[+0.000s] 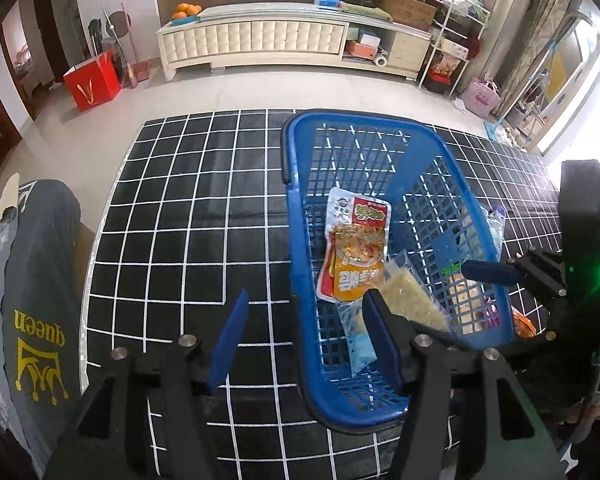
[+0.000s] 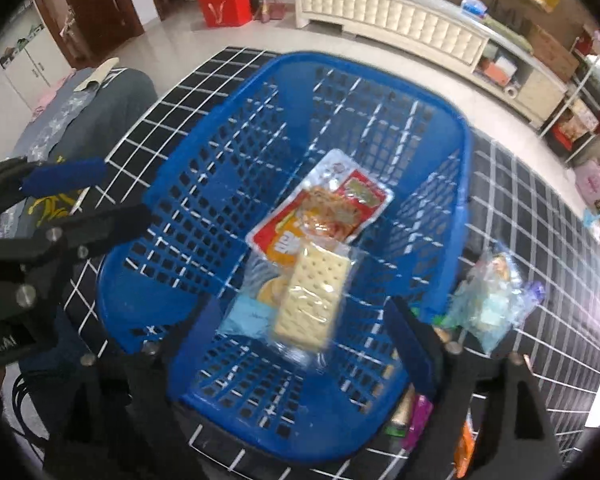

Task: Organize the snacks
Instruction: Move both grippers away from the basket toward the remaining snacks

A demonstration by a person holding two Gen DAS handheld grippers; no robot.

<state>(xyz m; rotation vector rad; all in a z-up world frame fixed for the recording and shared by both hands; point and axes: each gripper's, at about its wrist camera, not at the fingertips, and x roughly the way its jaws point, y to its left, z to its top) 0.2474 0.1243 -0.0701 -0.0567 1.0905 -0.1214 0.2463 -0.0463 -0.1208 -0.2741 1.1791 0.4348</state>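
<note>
A blue plastic basket (image 1: 300,216) stands on the black grid-patterned table (image 1: 188,216). In it lie a red and orange snack packet (image 1: 354,252), a clear cracker pack (image 1: 410,298) and a light blue packet (image 1: 360,346). My left gripper (image 1: 306,336) is open, straddling the basket's near left wall. My right gripper (image 2: 304,340) is open above the basket's near end (image 2: 260,436); the cracker pack (image 2: 312,300) is blurred between its fingers, touching neither. A clear bag of snacks (image 2: 488,304) lies on the table right of the basket. Small packets (image 2: 416,420) lie by its near right corner.
A grey garment with "queen" printed on it (image 1: 36,288) lies over the table's left side. Beyond the table are a white cabinet (image 1: 276,40), a red box (image 1: 94,80) and shelves (image 1: 452,40) on the floor.
</note>
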